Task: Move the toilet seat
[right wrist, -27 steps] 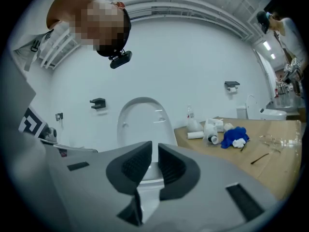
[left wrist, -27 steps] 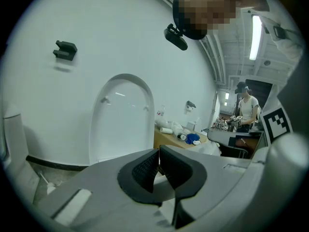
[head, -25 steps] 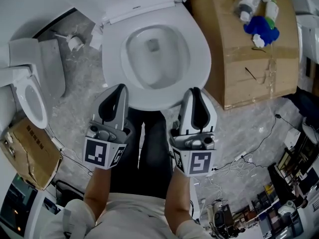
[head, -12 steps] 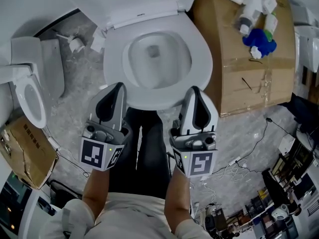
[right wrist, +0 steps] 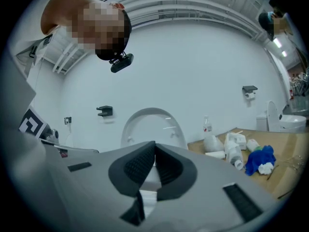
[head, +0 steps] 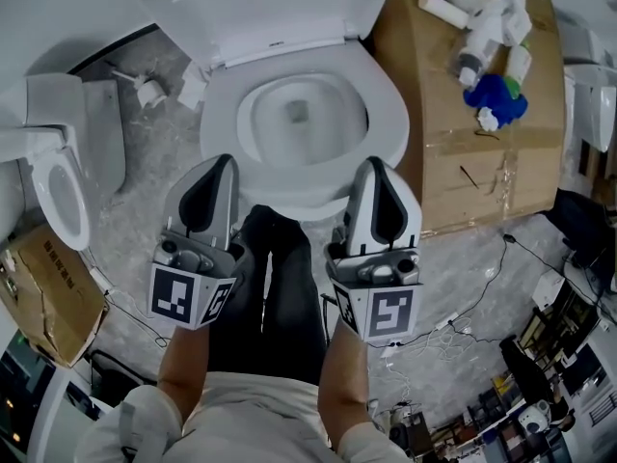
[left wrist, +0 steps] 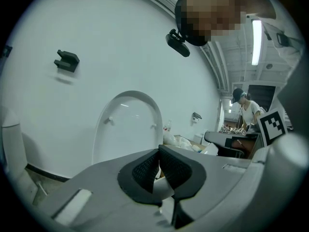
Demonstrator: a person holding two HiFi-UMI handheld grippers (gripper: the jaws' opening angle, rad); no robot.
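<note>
The white toilet seat [head: 389,114] lies flat on the bowl, and its lid [head: 270,8] stands raised behind it. My left gripper [head: 225,162] hovers by the front left of the rim, jaws shut with nothing between them. On the front right, my right gripper [head: 374,164] is likewise shut and empty. In the left gripper view the black pads [left wrist: 145,170] meet in front of the upright lid [left wrist: 128,124]. The right gripper view shows its pads [right wrist: 140,164] closed together below the same lid [right wrist: 152,122].
A cardboard box [head: 482,162] beside the toilet's right carries bottles [head: 482,27] and a blue cloth [head: 496,95]. A second toilet [head: 53,191] and a small carton [head: 48,297] stand at the left. Cables [head: 482,287] run over the floor at lower right.
The head view has shifted a little, so toilet and box sit slightly higher. Both grippers stay by the front rim, barely moved.
</note>
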